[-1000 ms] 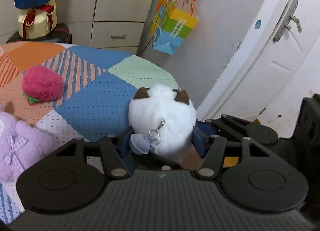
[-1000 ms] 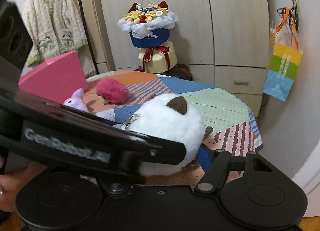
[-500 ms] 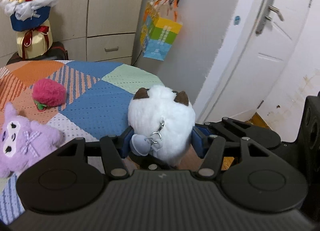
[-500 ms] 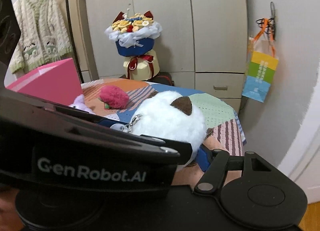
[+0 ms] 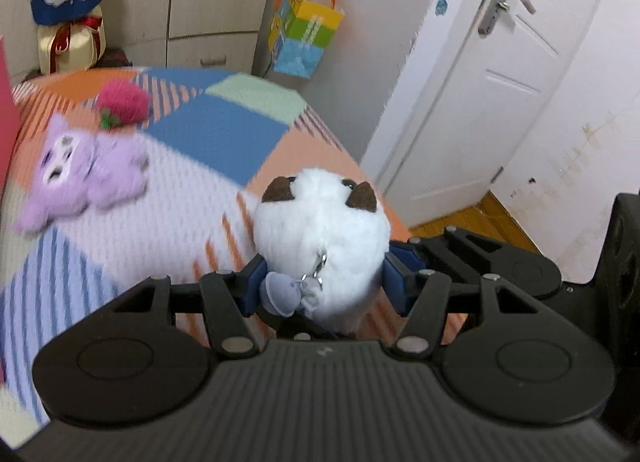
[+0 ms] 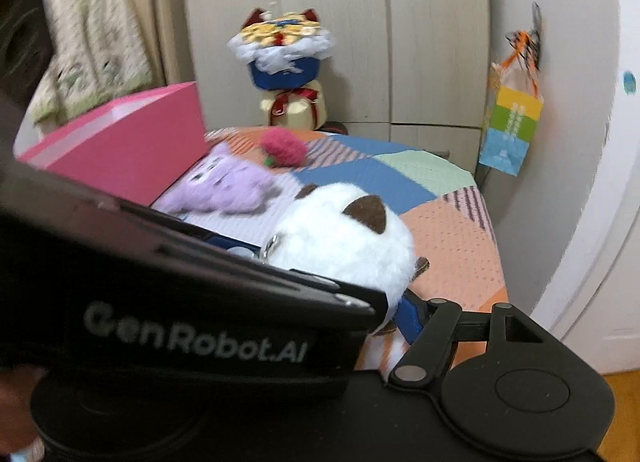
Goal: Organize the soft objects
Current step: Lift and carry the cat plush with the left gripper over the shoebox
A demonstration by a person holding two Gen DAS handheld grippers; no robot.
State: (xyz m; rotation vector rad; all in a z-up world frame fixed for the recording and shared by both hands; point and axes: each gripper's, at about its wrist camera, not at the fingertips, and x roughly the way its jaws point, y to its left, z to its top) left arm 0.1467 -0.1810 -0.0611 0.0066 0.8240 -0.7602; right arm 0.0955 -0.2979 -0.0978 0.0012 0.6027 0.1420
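Clearly, the left gripper (image 5: 323, 284) is closed on the round white fluffy plush toy with brown ears (image 5: 320, 229), holding it above the patchwork bedspread (image 5: 216, 133). The right gripper's jaws are opening, and whether they press the toy cannot be told. The purple plush animal (image 6: 228, 183) and pink fuzzy strawberry (image 6: 282, 147) lie beside the pink box (image 6: 132, 141), so most sorting seems left.

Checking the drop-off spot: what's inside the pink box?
Cannot tell. Only the pink box's outer wall and rim show; its inside is hidden. The purple toy lies outside, beside it.
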